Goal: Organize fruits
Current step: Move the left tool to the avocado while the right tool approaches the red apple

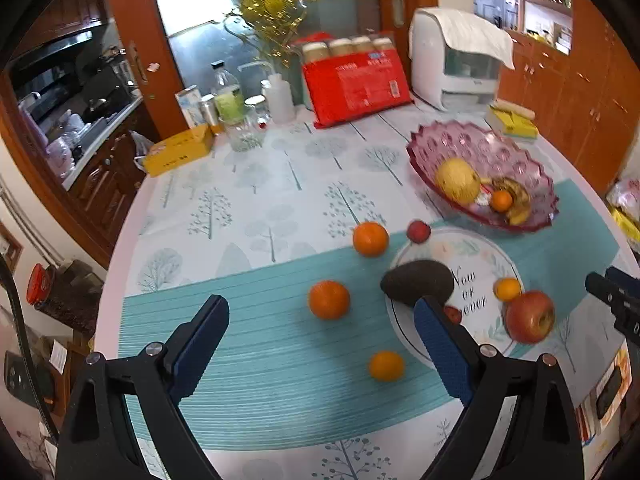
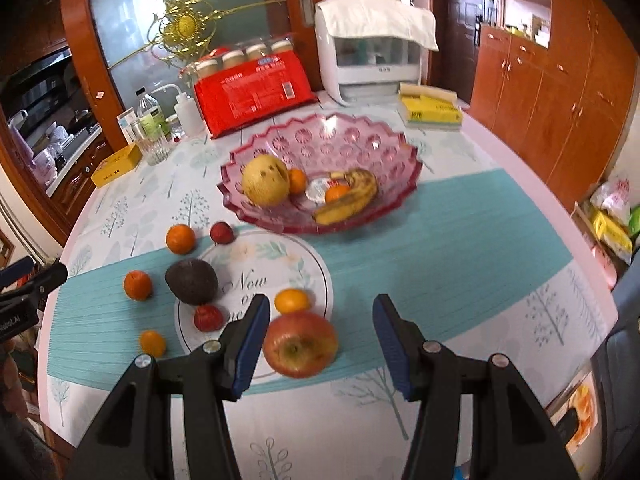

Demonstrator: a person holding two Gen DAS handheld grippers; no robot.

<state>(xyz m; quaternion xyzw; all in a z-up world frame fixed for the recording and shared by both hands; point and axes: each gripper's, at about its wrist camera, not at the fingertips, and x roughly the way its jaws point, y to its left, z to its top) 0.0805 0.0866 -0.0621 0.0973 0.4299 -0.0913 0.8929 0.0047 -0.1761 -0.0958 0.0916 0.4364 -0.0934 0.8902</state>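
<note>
My right gripper (image 2: 320,332), fingers spread, lines up on the apple (image 2: 300,344); bowl (image 2: 392,196) at twelve o'clock; left gripper (image 1: 320,344) spread, idle.

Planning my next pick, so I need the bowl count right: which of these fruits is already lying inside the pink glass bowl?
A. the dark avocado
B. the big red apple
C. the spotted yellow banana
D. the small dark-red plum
C: the spotted yellow banana lies inside the pink glass bowl, while the dark avocado, big red apple and small dark-red plums sit out on the table.
</note>
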